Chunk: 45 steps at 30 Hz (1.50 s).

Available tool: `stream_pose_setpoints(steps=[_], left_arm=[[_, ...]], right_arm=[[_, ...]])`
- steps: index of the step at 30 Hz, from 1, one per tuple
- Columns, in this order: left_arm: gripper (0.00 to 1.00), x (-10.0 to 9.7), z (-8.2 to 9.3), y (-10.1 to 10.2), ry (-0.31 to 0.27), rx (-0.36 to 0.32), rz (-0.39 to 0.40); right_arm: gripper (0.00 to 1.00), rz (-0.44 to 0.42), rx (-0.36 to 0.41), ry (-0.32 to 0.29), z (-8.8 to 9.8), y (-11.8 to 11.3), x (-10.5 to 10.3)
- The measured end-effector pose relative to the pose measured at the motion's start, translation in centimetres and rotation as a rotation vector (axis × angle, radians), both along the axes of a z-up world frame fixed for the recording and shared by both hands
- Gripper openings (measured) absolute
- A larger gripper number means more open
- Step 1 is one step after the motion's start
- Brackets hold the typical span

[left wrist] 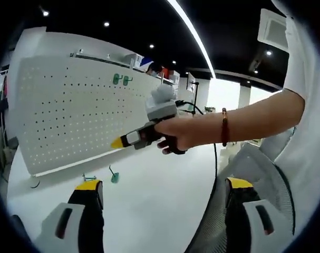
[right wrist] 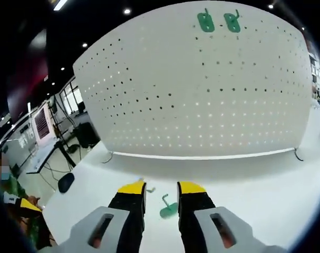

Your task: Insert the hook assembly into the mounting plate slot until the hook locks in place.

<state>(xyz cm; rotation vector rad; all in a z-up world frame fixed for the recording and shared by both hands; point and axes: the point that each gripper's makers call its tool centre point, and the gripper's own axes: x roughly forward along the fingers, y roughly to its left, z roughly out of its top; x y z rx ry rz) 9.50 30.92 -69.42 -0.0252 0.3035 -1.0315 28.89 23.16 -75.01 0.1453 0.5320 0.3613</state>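
A green hook (right wrist: 169,208) lies loose on the white worktop (right wrist: 254,200), seen in the right gripper view just beyond the gap between the right gripper's (right wrist: 161,188) yellow-tipped fingers (right wrist: 132,188), which stand parted with nothing held. In the left gripper view the same hook (left wrist: 114,175) rests on the worktop (left wrist: 160,200) near the foot of the board, with a second small green piece (left wrist: 89,177) just beside it, too small to tell whether it is another hook. Behind stands the white pegboard (right wrist: 202,95), upright on the worktop, with two green hooks (right wrist: 219,22) already mounted side by side near its top edge; they show in the left gripper view too (left wrist: 122,79), on the pegboard (left wrist: 70,116). The left gripper (left wrist: 165,185) has its fingers (left wrist: 89,185) spread wide apart and empty, low over the worktop. Ahead of it, a person's hand (left wrist: 175,134) holds the right gripper (left wrist: 129,140) pointed toward the pegboard, a beaded bracelet (left wrist: 224,126) on the wrist. A bright ceiling light strip (left wrist: 191,34) runs overhead.
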Motion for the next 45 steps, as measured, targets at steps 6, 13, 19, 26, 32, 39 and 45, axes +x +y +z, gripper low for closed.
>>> stream_pose_setpoints(steps=[6,13,19,26,32,39,45], left_arm=[[1.00,0.3,0.2,0.3,-0.040,0.025,0.018],[1.00,0.9,0.3,0.9,-0.064,0.041,0.052],[1.00,1.3,0.5,1.4,-0.070,0.031,0.075],[1.00,1.4,0.1,2.2,-0.061,0.033,0.099],[1.00,1.3,-0.3,3.0,-0.043,0.029,0.121],[0.99,1.2,-0.6,3.7,-0.032,0.036,0.137],[0.99,1.2,-0.8,4.1,-0.020,0.036,0.153]], right_arm=[[0.25,0.004,-0.017,0.043,-1.3,0.2,0.3],[0.26,0.000,-0.038,0.106,-3.2,0.0,1.1],[0.26,-0.011,-0.033,0.149,-4.6,-0.1,1.3],[0.24,-0.004,-0.063,0.179,-5.6,0.3,1.8],[0.23,0.010,-0.103,0.205,-6.8,0.7,2.0],[0.20,0.021,-0.115,0.230,-7.5,1.2,2.1],[0.15,0.026,-0.109,0.232,-7.6,1.7,2.4]])
